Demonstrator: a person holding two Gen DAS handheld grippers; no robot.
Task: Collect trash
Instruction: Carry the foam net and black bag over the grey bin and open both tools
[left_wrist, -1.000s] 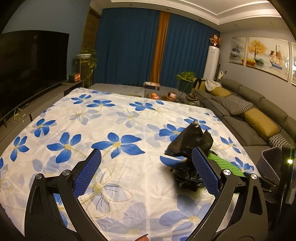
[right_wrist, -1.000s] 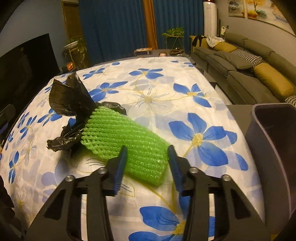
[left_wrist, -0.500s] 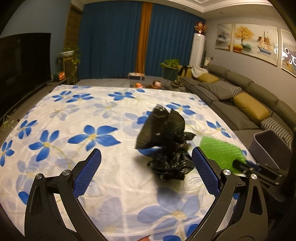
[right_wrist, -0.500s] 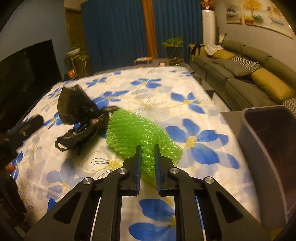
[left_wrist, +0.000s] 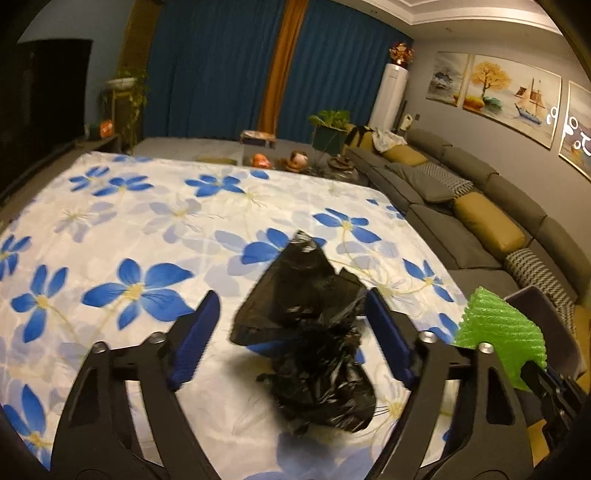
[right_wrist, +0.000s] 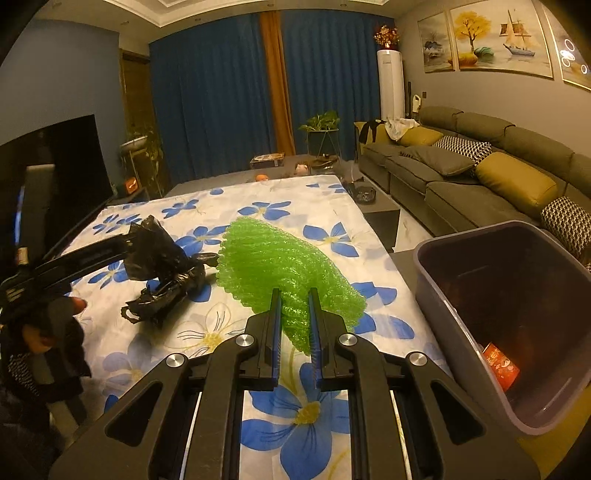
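A crumpled black plastic bag (left_wrist: 314, 332) lies on the flowered tablecloth (left_wrist: 129, 229). My left gripper (left_wrist: 291, 325) is open, with its blue pads on either side of the bag, not touching it. My right gripper (right_wrist: 294, 317) is shut on a green foam net (right_wrist: 284, 269) and holds it lifted above the table; the net also shows in the left wrist view (left_wrist: 502, 332). The black bag also shows in the right wrist view (right_wrist: 166, 269), left of the net.
A grey bin (right_wrist: 517, 314) stands off the table's right edge, with a red packet (right_wrist: 500, 365) inside; its rim shows in the left wrist view (left_wrist: 543, 314). A sofa (right_wrist: 480, 173) runs along the right wall. A dark TV (right_wrist: 55, 166) stands at the left.
My right gripper closed on the green foam net and lifted it off the table. My left gripper moved right and forward, and now straddles the black bag, with its jaws somewhat narrower.
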